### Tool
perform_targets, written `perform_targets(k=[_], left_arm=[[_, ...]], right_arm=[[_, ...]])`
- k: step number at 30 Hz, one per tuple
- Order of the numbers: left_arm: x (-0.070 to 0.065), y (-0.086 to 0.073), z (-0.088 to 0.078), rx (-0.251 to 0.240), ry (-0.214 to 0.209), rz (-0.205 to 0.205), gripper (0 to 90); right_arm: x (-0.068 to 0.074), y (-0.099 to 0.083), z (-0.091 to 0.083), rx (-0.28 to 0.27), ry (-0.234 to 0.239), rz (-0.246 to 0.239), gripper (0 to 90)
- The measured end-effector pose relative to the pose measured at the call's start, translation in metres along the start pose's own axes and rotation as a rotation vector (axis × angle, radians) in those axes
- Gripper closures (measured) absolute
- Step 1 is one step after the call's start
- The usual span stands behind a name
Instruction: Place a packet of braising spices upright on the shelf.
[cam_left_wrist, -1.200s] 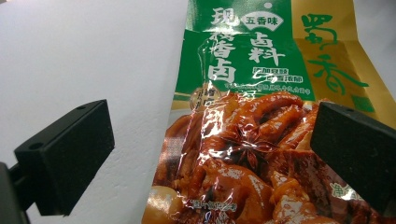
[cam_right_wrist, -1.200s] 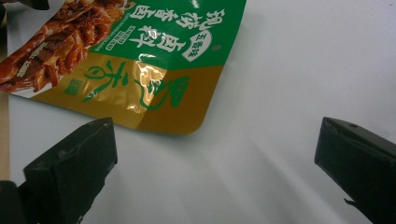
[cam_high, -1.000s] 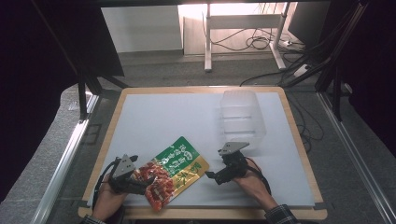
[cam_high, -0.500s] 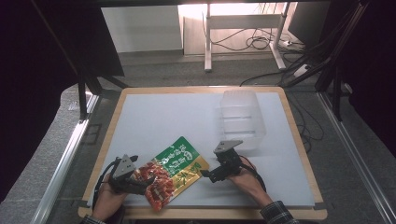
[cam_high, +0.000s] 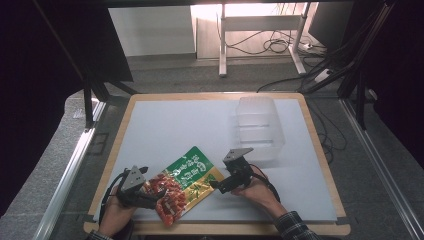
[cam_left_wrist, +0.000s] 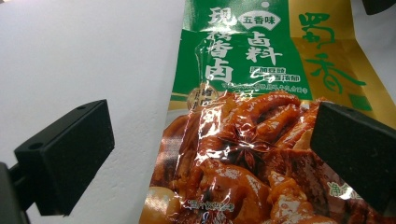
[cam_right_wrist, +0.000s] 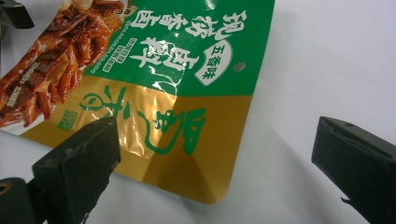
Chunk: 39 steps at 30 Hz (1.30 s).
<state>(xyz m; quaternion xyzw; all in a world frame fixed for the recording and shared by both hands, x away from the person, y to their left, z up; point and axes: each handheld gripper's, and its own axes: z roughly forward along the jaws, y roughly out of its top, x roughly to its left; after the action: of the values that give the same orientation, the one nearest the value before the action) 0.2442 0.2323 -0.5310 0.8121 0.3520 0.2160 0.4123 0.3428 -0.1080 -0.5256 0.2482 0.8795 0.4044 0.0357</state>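
Green, gold and red foil snack pouch (cam_high: 184, 183) lying flat near the front edge of the white table (cam_high: 170, 130), between the two tools. Left gripper (cam_high: 156, 197) at the pouch's red end, jaws spread wide with the pack between them, unclamped. Right gripper (cam_high: 214, 186) at the gold corner, jaws apart, nothing gripped; clear plastic container (cam_high: 259, 129) standing just behind.

Left tool (cam_high: 150, 194) gaping wide; right tool (cam_high: 216, 186) gaping, held low.

Grey floor (cam_high: 165, 80); white desk legs (cam_high: 222, 37) beyond table; tangled cables (cam_high: 280, 45); bright light at top
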Motion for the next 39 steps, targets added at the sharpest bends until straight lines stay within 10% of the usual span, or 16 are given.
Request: perform_targets(k=[25,39], left_arm=[[0.0,0.0,0.0,0.001,-0.001,0.005,0.0],[0.0,0.0,0.0,0.003,-0.004,0.002,0.0]], right_arm=[[0.005,0.019,0.026,0.096,0.092,-0.008,35.9],[0.001,0.033,0.031,0.106,0.049,-0.024,58.1]])
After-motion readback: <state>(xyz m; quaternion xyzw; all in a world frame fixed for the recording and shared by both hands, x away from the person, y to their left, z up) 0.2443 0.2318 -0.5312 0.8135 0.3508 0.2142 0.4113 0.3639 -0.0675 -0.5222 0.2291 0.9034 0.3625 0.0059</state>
